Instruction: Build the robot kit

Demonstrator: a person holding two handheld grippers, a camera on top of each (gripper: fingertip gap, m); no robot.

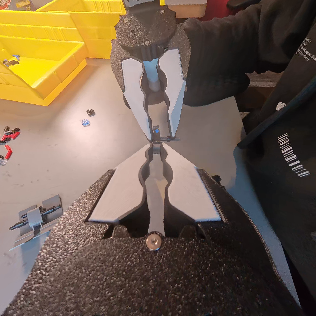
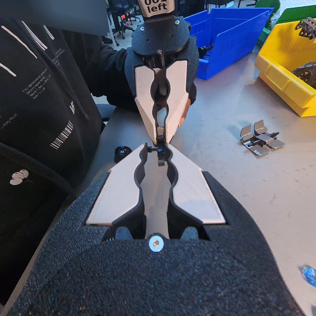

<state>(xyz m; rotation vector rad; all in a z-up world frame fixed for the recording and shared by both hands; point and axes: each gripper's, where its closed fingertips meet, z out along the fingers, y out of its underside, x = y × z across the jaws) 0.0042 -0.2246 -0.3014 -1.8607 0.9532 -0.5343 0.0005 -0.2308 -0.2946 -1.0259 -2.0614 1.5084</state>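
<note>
**A:** What are we holding between the two tools?

**B:** A small dark connector piece [image 1: 156, 135] with a blue pin in its face and a thin black axle [image 1: 171, 139] sticking out sideways. It is hanging above the grey table [image 1: 85, 162], right where the two sets of tips are meeting, near the table's edge by the person in the black hoodie [image 1: 282, 136].

**A:** How are we gripping it?

**B:** The left gripper [image 1: 156, 145] is pinching the grey end of the piece, its fingers nearly together. The right gripper [image 2: 158, 147] is coming from the opposite side; its jaws are standing a little wider, one tip against the connector's body and the other at the axle. We are judging that both are clamped on it, since nothing else is supporting it. Facing each other this way, we are probably steadying one half while working on the other.

**A:** And around us?

**B:** A grey clip-like assembly with black pins [image 1: 36, 220] is lying on the table beside the left gripper. Farther out, a small black round part [image 1: 90, 112] and a blue one [image 1: 85, 122] are sitting near the yellow bins [image 1: 42, 71], with red and black pieces [image 1: 8, 136] at the edge. From the right wrist view we are seeing a blue bin [image 2: 230, 42] and another yellow bin [image 2: 282, 85] holding a wheel.
</note>
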